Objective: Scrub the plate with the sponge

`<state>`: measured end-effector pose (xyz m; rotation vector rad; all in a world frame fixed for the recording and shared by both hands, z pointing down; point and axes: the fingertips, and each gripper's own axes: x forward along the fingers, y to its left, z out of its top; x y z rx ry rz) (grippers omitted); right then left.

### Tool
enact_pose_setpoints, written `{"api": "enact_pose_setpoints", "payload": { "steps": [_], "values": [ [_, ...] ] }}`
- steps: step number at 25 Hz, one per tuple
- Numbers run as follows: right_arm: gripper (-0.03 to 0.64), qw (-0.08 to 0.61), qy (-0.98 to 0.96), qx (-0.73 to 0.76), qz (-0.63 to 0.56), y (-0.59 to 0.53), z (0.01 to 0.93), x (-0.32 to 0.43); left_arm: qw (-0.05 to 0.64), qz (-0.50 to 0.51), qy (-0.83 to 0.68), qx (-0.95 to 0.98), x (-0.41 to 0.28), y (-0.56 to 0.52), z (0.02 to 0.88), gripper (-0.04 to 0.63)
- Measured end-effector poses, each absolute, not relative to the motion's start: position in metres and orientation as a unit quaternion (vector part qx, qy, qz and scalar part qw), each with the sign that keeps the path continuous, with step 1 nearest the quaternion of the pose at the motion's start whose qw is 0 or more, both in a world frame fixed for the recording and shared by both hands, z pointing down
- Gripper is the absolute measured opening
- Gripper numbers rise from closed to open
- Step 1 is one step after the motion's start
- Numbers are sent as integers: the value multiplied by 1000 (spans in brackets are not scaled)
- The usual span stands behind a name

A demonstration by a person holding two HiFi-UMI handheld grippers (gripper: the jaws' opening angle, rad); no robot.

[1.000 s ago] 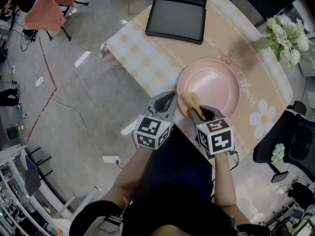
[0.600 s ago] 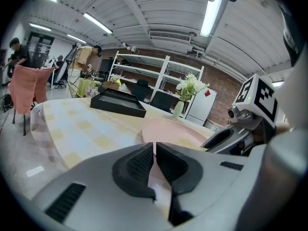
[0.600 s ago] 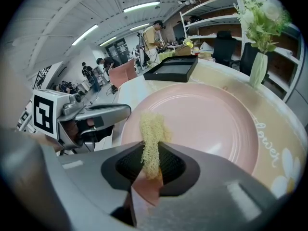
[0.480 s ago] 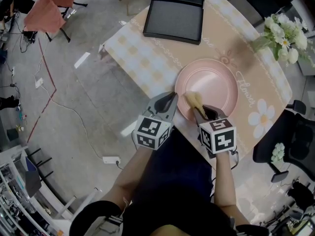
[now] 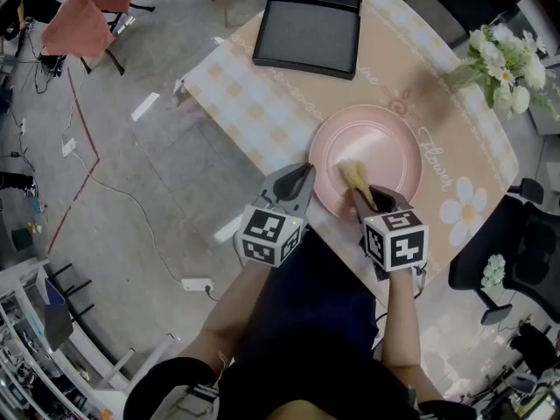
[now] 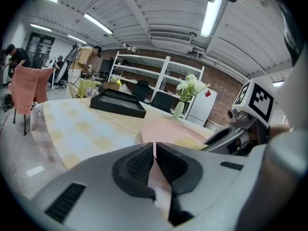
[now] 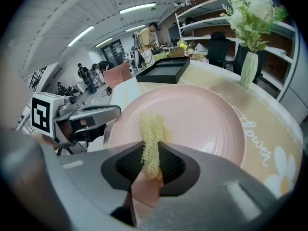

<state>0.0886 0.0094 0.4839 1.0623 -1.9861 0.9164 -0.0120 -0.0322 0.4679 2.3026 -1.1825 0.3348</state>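
The right gripper (image 5: 364, 196) is pinching the yellow sponge (image 5: 353, 177) against the pink plate (image 5: 389, 143) — the left gripper (image 5: 305, 173) is clamping its rim.

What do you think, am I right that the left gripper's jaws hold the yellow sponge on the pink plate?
No: it is the right gripper that holds the yellow sponge on the pink plate, as the right gripper view shows.

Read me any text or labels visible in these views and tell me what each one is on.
"Flower": cursive print on the tablecloth, to the right of the pink plate.
Other cursive print on the tablecloth beside the black tray: too small to read.
Marker cubes on the left gripper and right gripper: black-and-white squares only, no letters or numbers.
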Motion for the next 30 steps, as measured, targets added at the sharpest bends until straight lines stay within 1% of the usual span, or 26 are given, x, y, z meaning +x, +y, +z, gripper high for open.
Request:
{"api": "enact_pose_setpoints", "payload": {
  "steps": [30],
  "values": [
    [77,348,-734,469,348,-10,485,150,257,128,-438,852,-9,-30,467,25]
  ]
}}
